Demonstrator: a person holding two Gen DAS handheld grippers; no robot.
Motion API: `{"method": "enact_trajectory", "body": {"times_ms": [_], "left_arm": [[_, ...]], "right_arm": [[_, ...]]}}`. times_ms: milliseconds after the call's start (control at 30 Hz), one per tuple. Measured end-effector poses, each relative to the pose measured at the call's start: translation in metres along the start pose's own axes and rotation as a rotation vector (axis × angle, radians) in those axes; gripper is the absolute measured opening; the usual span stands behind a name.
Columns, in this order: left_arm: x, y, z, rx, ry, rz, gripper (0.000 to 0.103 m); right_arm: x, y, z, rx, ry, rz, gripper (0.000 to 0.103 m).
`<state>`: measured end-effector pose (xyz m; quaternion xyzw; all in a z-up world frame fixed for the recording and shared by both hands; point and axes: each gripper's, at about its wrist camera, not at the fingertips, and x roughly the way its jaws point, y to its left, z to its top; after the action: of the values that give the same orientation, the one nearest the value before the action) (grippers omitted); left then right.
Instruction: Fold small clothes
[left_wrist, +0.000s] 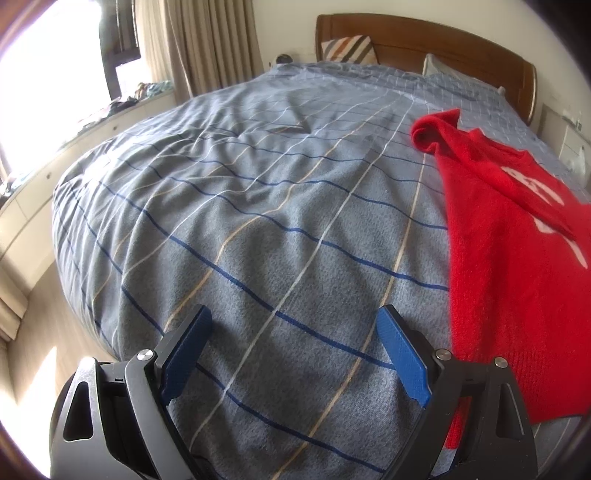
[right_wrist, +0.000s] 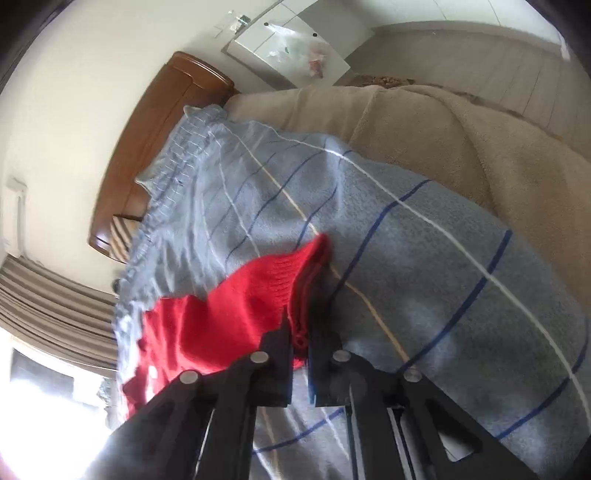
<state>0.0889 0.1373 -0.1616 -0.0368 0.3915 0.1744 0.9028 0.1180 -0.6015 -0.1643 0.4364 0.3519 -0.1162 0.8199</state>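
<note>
right wrist view, right tool (right_wrist: 300, 332) clamped on red sweater (right_wrist: 236, 306) edge, left tool (left_wrist: 295, 325) wide apart, empty, above plaid bedspread (left_wrist: 258, 221)

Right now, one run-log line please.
left gripper: open, empty | right gripper: shut on red sweater edge | sweater on plaid bedspread

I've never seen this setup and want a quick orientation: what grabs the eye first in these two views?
The bright red knitted sweater stands out at once, spread on the right side of the grey-blue checked bedspread in the left wrist view. In the right wrist view, the right gripper has its jaws shut on the sweater's ribbed edge. The left gripper hangs wide open over bare bedspread, holding nothing.
</note>
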Motion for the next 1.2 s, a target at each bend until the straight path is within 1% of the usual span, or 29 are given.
{"method": "enact_trajectory", "body": {"times_ms": [33, 67, 100, 133, 167, 233, 267, 367, 433, 500, 533, 567, 600, 667, 700, 767, 800, 867, 933, 967, 1000, 1033, 1067, 1100, 1133, 1167, 1200], "left_arm": [[0.001, 0.0, 0.0, 0.002, -0.001, 0.0, 0.092], [0.001, 0.0, 0.001, 0.003, 0.0, -0.001, 0.092], [0.001, 0.001, 0.001, -0.001, 0.002, -0.003, 0.092], [0.002, 0.001, 0.001, -0.005, 0.005, -0.006, 0.092], [0.003, 0.002, 0.001, -0.008, 0.007, -0.007, 0.092], [0.004, 0.001, 0.002, -0.005, 0.009, -0.005, 0.093], [0.004, 0.001, 0.002, -0.003, 0.008, -0.005, 0.093], [0.004, 0.002, 0.001, -0.001, 0.009, -0.002, 0.095], [0.006, 0.003, 0.001, -0.007, 0.019, 0.004, 0.101], [0.008, 0.006, 0.0, -0.021, 0.021, -0.004, 0.102], [0.008, 0.007, -0.001, -0.026, 0.022, -0.006, 0.102], [0.007, 0.008, -0.001, -0.026, 0.027, -0.009, 0.102], [0.006, 0.008, -0.001, -0.022, 0.037, -0.01, 0.102], [-0.001, 0.008, 0.003, 0.005, 0.072, -0.004, 0.102], [-0.009, 0.008, 0.007, 0.019, 0.07, -0.007, 0.102], [-0.031, 0.003, 0.022, 0.054, 0.021, -0.051, 0.102], [-0.043, -0.004, 0.033, 0.077, 0.0, -0.088, 0.102], [-0.062, -0.026, 0.061, 0.136, -0.014, -0.193, 0.102], [-0.07, -0.059, 0.086, 0.201, 0.032, -0.325, 0.102], [-0.068, -0.077, 0.095, 0.226, 0.074, -0.405, 0.102], [-0.065, -0.094, 0.1, 0.237, 0.116, -0.462, 0.102], [-0.06, -0.11, 0.102, 0.237, 0.15, -0.49, 0.101], [-0.054, -0.127, 0.102, 0.24, 0.174, -0.501, 0.1], [-0.047, -0.145, 0.101, 0.257, 0.193, -0.499, 0.095], [-0.04, -0.162, 0.099, 0.273, 0.215, -0.492, 0.081], [-0.034, -0.178, 0.096, 0.272, 0.244, -0.494, 0.076], [-0.027, -0.191, 0.092, 0.249, 0.284, -0.514, 0.073]], "right_arm": [[-0.004, 0.01, 0.001, -0.028, -0.011, -0.035, 0.003], [-0.013, 0.012, 0.001, -0.048, -0.039, -0.064, 0.003], [-0.022, 0.012, 0.002, -0.067, -0.072, -0.111, 0.003], [-0.028, 0.008, 0.003, -0.081, -0.094, -0.184, 0.003], [-0.027, -0.002, 0.003, -0.066, -0.09, -0.229, 0.003], [-0.022, -0.023, 0.0, 0.004, -0.046, -0.217, 0.002], [-0.023, -0.024, -0.001, 0.002, -0.052, -0.218, 0.002], [-0.021, -0.018, -0.001, -0.047, -0.058, -0.261, 0.002], [-0.021, -0.02, 0.001, -0.041, -0.058, -0.249, 0.002], [-0.024, -0.023, 0.001, -0.048, -0.061, -0.215, 0.006], [-0.028, -0.025, -0.001, -0.064, -0.064, -0.212, 0.012], [-0.034, -0.026, -0.004, -0.081, -0.068, -0.212, 0.016], [-0.04, -0.025, -0.006, -0.093, -0.072, -0.219, 0.018], [-0.057, -0.025, -0.015, -0.108, -0.094, -0.231, 0.031], [-0.066, -0.02, -0.021, -0.126, -0.116, -0.247, 0.034], [-0.088, -0.006, -0.039, -0.203, -0.169, -0.264, 0.045], [-0.098, 0.002, -0.051, -0.253, -0.19, -0.263, 0.046], [-0.11, 0.021, -0.079, -0.349, -0.215, -0.237, 0.051], [-0.112, 0.038, -0.111, -0.423, -0.216, -0.188, 0.054], [-0.109, 0.043, -0.125, -0.445, -0.21, -0.16, 0.054], [-0.105, 0.049, -0.14, -0.461, -0.202, -0.131, 0.055], [-0.1, 0.053, -0.153, -0.472, -0.195, -0.107, 0.054], [-0.094, 0.057, -0.164, -0.483, -0.193, -0.09, 0.055], [-0.089, 0.059, -0.177, -0.496, -0.197, -0.078, 0.055], [-0.084, 0.061, -0.187, -0.512, -0.202, -0.076, 0.054], [-0.078, 0.063, -0.195, -0.533, -0.193, -0.086, 0.054], [-0.071, 0.068, -0.201, -0.554, -0.166, -0.104, 0.054]]}}
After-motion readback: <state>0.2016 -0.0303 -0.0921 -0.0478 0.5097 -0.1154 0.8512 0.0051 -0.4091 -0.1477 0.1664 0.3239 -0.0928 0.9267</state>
